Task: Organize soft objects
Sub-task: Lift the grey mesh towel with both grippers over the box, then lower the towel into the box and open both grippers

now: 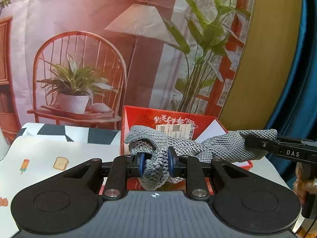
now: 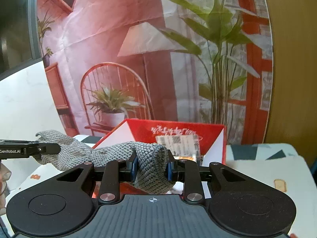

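A grey knitted cloth (image 1: 188, 146) is stretched between both grippers, held above an open red box (image 1: 164, 119). My left gripper (image 1: 156, 163) is shut on one bunched end of the cloth. My right gripper (image 2: 151, 168) is shut on the other end (image 2: 152, 158). In the left wrist view the right gripper (image 1: 257, 143) comes in from the right, clamped on the cloth. In the right wrist view the left gripper (image 2: 47, 148) comes in from the left. The red box (image 2: 178, 132) holds a white labelled packet (image 2: 178, 144).
The box stands on a table with a white printed cloth (image 1: 49, 158) with a black and white pattern at the back. A printed backdrop (image 1: 89, 49) of a chair, lamp and plants stands close behind. A blue curtain (image 1: 297, 79) hangs at the right.
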Tool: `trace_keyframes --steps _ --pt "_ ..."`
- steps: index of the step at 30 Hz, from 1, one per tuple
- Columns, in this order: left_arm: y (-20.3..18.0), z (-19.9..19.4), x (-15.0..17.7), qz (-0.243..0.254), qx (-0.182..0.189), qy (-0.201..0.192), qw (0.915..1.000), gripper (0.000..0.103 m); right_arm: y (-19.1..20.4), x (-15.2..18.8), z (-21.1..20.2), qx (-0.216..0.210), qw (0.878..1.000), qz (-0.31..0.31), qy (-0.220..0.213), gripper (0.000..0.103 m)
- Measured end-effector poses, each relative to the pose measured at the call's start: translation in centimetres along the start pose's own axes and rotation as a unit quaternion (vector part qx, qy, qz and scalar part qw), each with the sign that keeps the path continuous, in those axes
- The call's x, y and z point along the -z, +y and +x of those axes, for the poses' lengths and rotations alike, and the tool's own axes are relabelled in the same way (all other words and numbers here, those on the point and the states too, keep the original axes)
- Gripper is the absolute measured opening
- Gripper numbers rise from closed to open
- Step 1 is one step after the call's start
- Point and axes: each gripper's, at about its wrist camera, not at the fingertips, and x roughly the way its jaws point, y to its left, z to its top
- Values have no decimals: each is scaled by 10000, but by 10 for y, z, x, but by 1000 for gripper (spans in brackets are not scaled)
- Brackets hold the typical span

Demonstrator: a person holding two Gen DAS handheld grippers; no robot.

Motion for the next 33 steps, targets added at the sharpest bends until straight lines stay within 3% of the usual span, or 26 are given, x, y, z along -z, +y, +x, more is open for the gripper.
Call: trace_keyframes --steps 11,24,33 --pt "4 51 -10 -21 -26 433 9991 23 -16 -11 39 220 9993 -120 282 25" --pt "2 102 -4 290 24 918 9954 23 -25 18 84 263 9949 -169 963 24" --pt "-8 129 -2 482 67 1109 9926 23 -26 28 102 228 9929 -131 1157 24"
